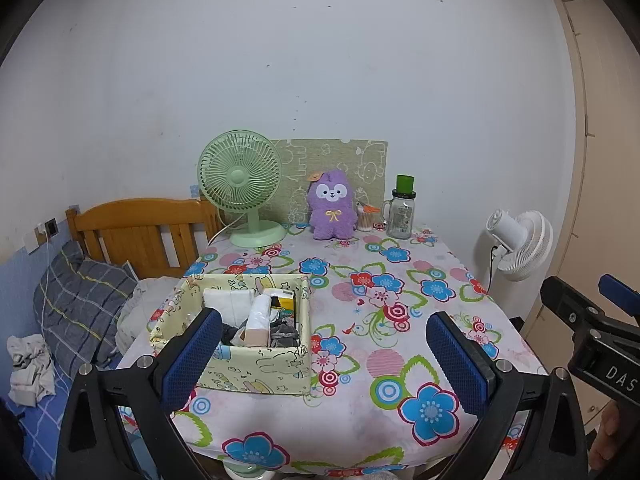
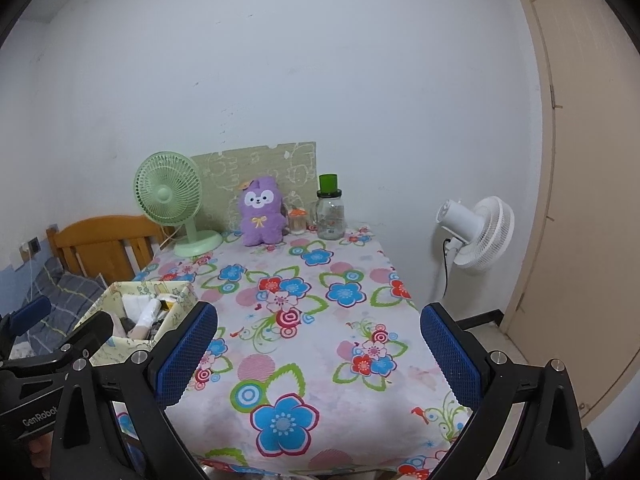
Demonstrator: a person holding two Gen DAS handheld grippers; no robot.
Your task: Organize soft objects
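Note:
A yellow cartoon-print fabric box [image 1: 256, 372] stands on the left of the flowered table [image 1: 360, 412], filled with rolled socks and folded cloth [image 1: 260, 316]. It also shows in the right wrist view [image 2: 120, 344]. A purple plush toy [image 1: 333, 205] sits upright at the table's back; it also shows in the right wrist view [image 2: 262, 211]. My left gripper [image 1: 325, 356] is open and empty above the table's front, just right of the box. My right gripper [image 2: 318, 354] is open and empty over the front right of the table.
A green desk fan [image 1: 242, 184], a glass jar with a green lid [image 1: 401, 208] and a small cup [image 1: 366, 218] stand along the back edge. A white floor fan [image 1: 520, 244] stands to the right. A bed with a wooden headboard [image 1: 140, 232] lies to the left.

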